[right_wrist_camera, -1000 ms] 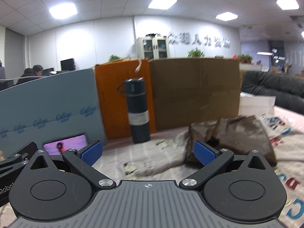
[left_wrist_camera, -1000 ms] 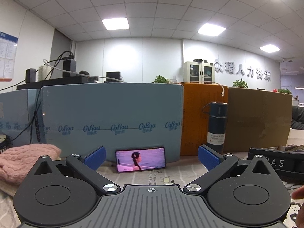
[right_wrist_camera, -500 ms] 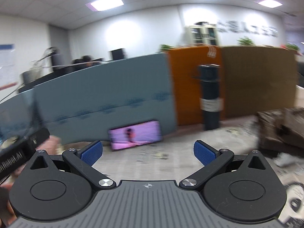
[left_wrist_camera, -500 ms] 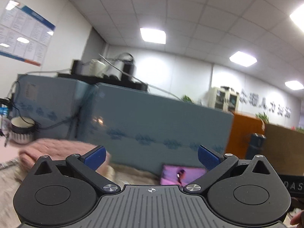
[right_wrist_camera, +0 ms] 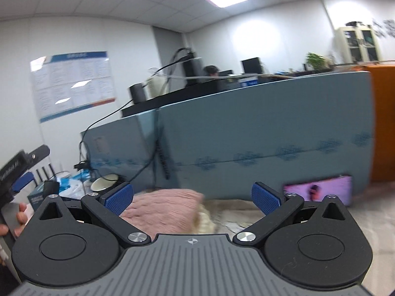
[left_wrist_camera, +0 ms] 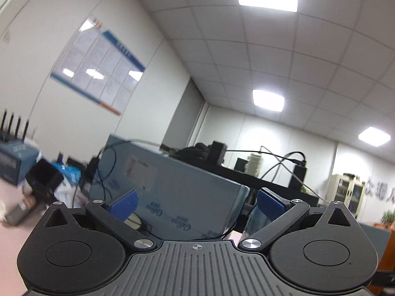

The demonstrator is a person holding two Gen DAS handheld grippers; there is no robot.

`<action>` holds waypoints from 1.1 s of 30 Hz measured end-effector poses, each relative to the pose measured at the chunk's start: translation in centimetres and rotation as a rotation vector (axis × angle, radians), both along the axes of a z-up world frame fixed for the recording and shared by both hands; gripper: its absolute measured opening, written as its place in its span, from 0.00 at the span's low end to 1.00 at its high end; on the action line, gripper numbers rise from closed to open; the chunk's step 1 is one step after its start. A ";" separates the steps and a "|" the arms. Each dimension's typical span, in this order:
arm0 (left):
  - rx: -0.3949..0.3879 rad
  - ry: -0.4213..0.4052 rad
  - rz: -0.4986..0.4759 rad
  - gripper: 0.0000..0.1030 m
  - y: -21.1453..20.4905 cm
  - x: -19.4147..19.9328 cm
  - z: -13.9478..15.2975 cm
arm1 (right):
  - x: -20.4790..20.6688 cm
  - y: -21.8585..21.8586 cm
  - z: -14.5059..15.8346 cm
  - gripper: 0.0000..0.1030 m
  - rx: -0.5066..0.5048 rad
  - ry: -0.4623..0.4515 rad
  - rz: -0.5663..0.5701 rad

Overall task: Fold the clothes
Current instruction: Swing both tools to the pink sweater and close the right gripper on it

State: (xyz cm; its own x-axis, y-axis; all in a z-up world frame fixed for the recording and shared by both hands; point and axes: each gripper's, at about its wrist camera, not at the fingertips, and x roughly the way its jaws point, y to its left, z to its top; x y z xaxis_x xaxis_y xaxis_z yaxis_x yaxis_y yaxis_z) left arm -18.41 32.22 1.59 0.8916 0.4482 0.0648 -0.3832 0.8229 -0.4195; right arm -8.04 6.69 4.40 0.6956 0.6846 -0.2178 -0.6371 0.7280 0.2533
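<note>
A: Looking through the left wrist camera first: the left gripper (left_wrist_camera: 196, 203) is tipped well up, aimed at ceiling panels and the top of a blue-grey partition (left_wrist_camera: 177, 197). Both blue pads spread wide, nothing between them.

B: And no garment anywhere in that view?

A: None. That's the risk on this side, I'd say. With the tool pointed so high, the person has no sight of cloth through this camera, so a blind drop could land on the cables (left_wrist_camera: 108, 162) trailing over the partition, or on the clutter at the left.

B: Over to the right wrist view, then.

A: The right gripper (right_wrist_camera: 192, 197) sits far more level, facing the partition front. Jaws wide apart and empty here too. Just beyond the left pad lies a pink knitted garment (right_wrist_camera: 160, 209), bunched on the table, with a paler fluffy piece (right_wrist_camera: 206, 218) beside it.

B: So that's the thing to fold. What could go sour?

A: The picture is smeared, so judging the approach is hard. A thick knit may bunch and give a partial pinch, only one layer caught. The phone (right_wrist_camera: 318, 192) leaning on the partition stands near on the right; a wide sweep might knock it.

B: And at the far left edge?

A: The other tool's black body, with fingers (right_wrist_camera: 21, 214) wrapped on its handle, raised above the table.
</note>
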 end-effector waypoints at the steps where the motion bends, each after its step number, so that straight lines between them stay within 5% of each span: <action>1: -0.064 -0.004 -0.044 1.00 1.1 0.6 -1.0 | 0.5 1.1 -0.3 1.00 0.000 -0.001 0.013; 3: -0.208 -0.026 -0.155 1.00 2.9 1.9 -4.0 | 1.6 3.2 -1.3 1.00 -0.005 0.024 0.046; 8: -0.516 -0.011 -0.336 1.00 6.8 3.5 -10.0 | 6.6 5.2 -5.1 1.00 0.079 0.291 0.207; 11: -0.619 0.003 -0.378 1.00 8.7 3.6 -11.2 | 9.0 5.5 -7.1 1.00 0.182 0.446 0.253; 14: -0.641 0.062 -0.370 0.99 9.1 4.1 -11.5 | 10.5 6.0 -8.3 1.00 0.229 0.523 0.261; 19: -0.619 0.124 -0.454 0.99 8.5 6.0 -11.9 | 11.1 7.7 -9.1 0.99 0.205 0.513 0.256; 24: -0.490 0.106 -0.517 0.93 6.4 6.8 -11.3 | 11.2 9.7 -9.9 0.92 0.149 0.494 0.229; 27: -0.460 0.197 -0.456 0.65 5.8 7.8 -11.6 | 11.0 10.7 -10.3 0.76 0.102 0.465 0.194; 28: -0.447 0.234 -0.428 0.46 5.7 8.1 -11.7 | 10.9 11.0 -10.4 0.71 0.086 0.454 0.179; 33: -0.327 0.245 -0.390 0.38 4.1 7.5 -10.8 | 8.7 11.5 -10.2 0.43 0.015 0.331 0.140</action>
State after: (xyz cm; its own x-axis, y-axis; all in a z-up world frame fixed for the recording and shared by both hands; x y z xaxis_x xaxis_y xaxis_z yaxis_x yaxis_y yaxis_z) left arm -10.93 36.36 -9.22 0.9667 0.0446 -0.2521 -0.1953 0.7653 -0.6134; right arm 0.63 18.19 -5.78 0.4881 0.7733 -0.4047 -0.6120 0.6339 0.4730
